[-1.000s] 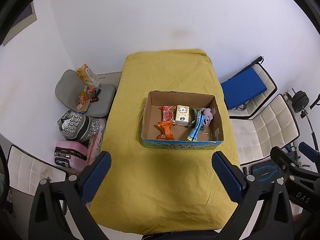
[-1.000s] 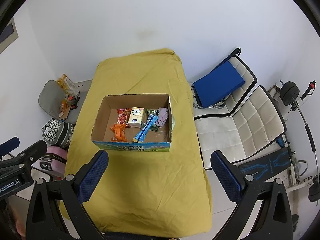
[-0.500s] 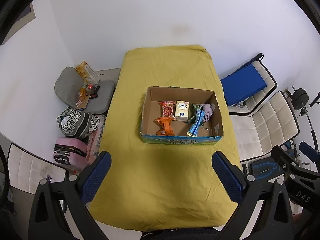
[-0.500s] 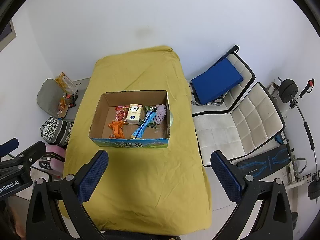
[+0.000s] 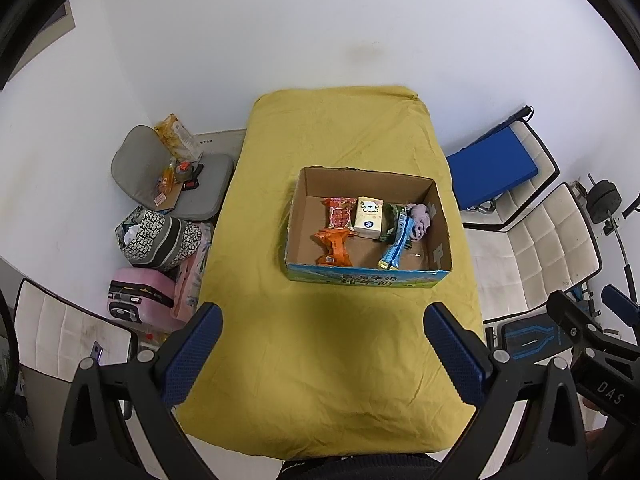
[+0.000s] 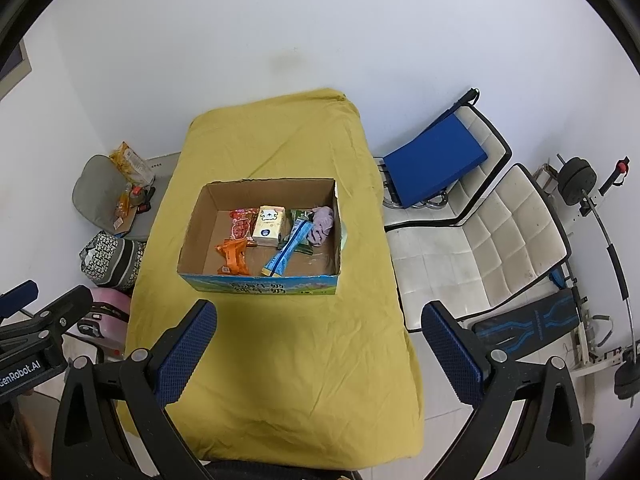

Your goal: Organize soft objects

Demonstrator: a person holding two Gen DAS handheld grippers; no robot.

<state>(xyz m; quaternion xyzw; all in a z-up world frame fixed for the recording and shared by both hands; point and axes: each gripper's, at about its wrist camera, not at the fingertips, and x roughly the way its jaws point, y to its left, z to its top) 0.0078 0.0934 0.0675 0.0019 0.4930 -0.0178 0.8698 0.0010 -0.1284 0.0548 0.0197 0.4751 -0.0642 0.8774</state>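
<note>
Both grippers hang high above the table, looking down and forward along their fingers. The left gripper (image 5: 322,346) has its two blue-padded fingers spread wide, nothing between them but yellow cloth far below. Same story for the right gripper (image 6: 320,344): fingers wide apart, empty, held level over the near end of the table. At the right edge of the left wrist view, part of the right gripper's black frame shows, so the two tools ride side by side, close together.

Down on the yellow-covered table (image 5: 320,380) sits the open cardboard box (image 5: 366,278), roughly mid-table and toward the right edge, well ahead of both sets of fingertips. Inside it, the soft things lie bunched toward the back and right: a red snack packet (image 5: 339,213) with an orange packet (image 5: 334,246) just in front of it, a white tissue pack (image 5: 370,217) next along, a long blue packet (image 5: 396,244) angled toward the front wall, a green packet (image 6: 298,216) partly under it, and a purple plush toy (image 5: 419,218) near the right wall. The box floor on the left is bare cardboard.

Off to the right, white padded chairs (image 6: 480,248), one carrying a blue cushion (image 6: 434,156). On the left floor, a grey cushion (image 5: 176,176) and a patterned bag (image 5: 158,238).
</note>
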